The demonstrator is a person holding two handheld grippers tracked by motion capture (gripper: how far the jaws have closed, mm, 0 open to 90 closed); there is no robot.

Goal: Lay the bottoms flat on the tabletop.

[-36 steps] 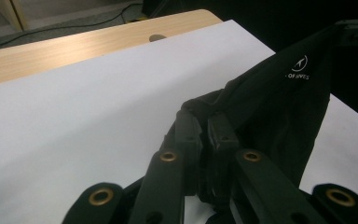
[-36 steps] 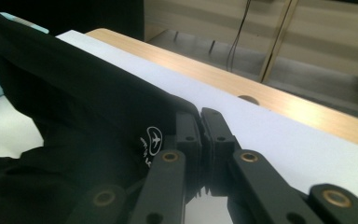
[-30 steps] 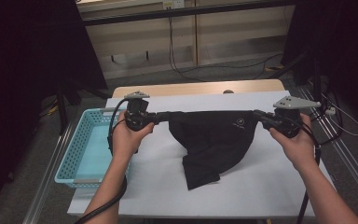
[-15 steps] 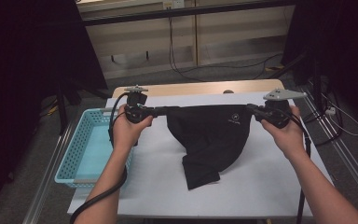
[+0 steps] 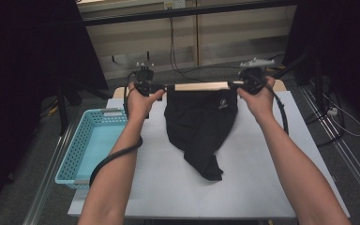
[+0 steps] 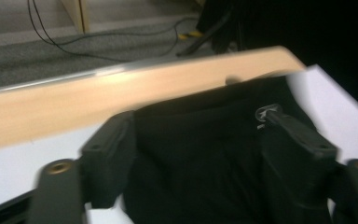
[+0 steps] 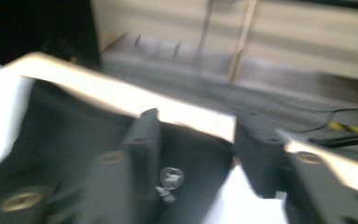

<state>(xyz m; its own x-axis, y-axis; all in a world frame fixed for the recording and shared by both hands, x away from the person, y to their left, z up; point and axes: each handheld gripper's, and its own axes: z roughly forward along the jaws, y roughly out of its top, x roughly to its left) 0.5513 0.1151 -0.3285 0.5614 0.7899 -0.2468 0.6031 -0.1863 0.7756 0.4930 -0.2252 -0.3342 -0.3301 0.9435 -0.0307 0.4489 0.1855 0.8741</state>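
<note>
Garment (image 5: 201,126) lies flat mid-table, waistband along the far edge, long axis running toward me. Left gripper (image 5: 155,87) and right gripper (image 5: 238,85) flank its top corners, equally near; I've just been opening both, cloth released.

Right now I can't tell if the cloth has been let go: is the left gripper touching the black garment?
Cannot tell. In the left gripper view the left gripper has just been opening and its jaws stand wide astride the black garment, but blur hides whether a pad brushes it.
</note>
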